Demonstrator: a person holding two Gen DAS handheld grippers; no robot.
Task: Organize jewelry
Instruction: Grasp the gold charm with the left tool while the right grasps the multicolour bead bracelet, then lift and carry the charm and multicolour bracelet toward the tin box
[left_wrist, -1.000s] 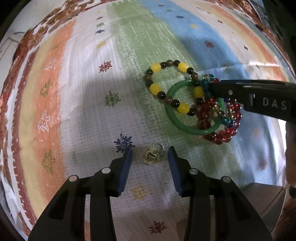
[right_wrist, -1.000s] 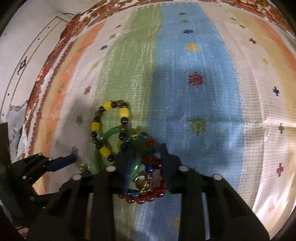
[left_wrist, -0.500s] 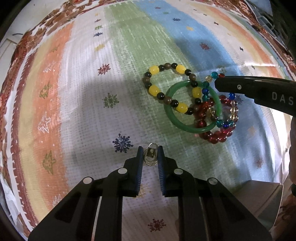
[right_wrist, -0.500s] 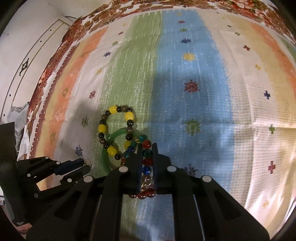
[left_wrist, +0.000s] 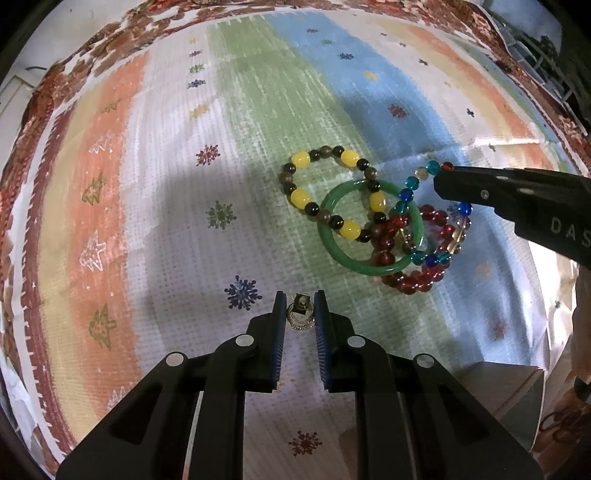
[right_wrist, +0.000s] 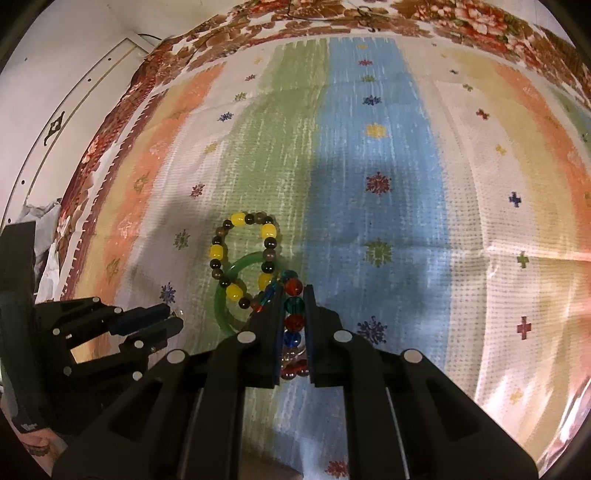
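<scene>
We read only the pale letters "DAS", cut off by the frame edge, on the black side of the right tongs (left_wrist: 441, 177) in the left wrist view; no other text is legible.

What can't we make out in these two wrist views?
- Small metal piece, left wrist view: too small and partly between the left gripper's jaws to tell ring from charm.
- Multicolour bead strand, right wrist view: its lower part is hidden by the right gripper.
- Dark red bead bracelet: overlapped by the green bangle, so entanglement is unclear.
- Grey box, left wrist view: cut off by the gripper body.
</scene>
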